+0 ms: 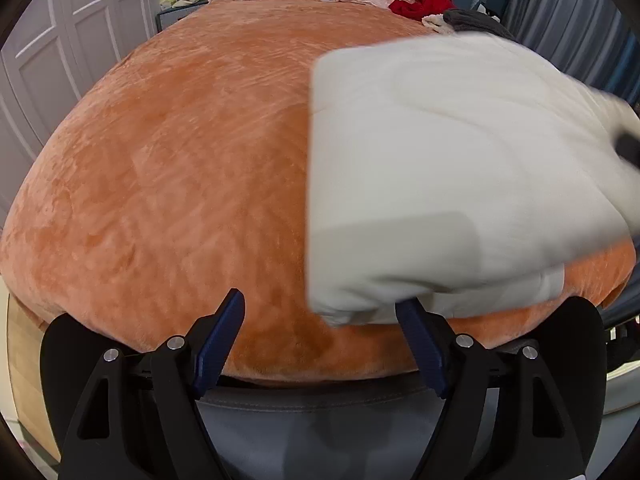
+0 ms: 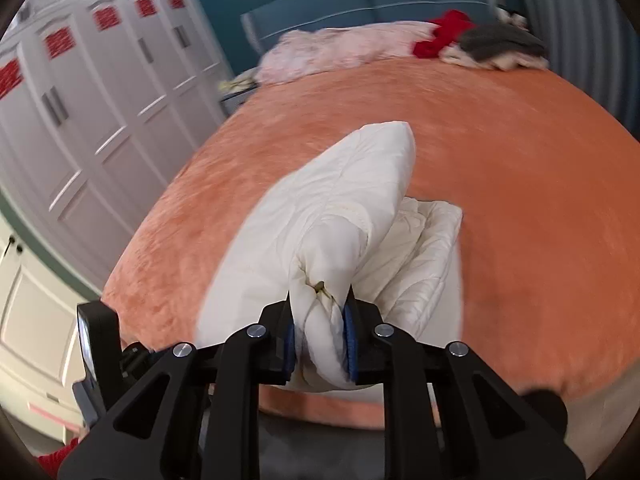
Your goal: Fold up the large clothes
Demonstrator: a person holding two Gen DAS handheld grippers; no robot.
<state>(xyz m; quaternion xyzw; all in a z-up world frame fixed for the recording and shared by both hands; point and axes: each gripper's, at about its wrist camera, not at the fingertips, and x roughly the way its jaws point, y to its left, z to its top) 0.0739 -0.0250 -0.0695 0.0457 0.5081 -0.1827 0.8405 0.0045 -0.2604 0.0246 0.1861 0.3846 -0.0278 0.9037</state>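
Here, cream quilted garment point(image 2: 340, 208) in right tool's point(image 2: 320, 304) pinch, over orange bed point(image 2: 520, 208).

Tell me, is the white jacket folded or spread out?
Folded: the white jacket is a thick layered bundle, pinched by the right gripper.

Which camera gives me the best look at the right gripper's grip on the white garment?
The right wrist view: the right gripper is shut on a bunched fold of the white garment, both blue pads pressing it. The left wrist view shows the garment broadly but blurred, and only a dark smear where that gripper holds it.
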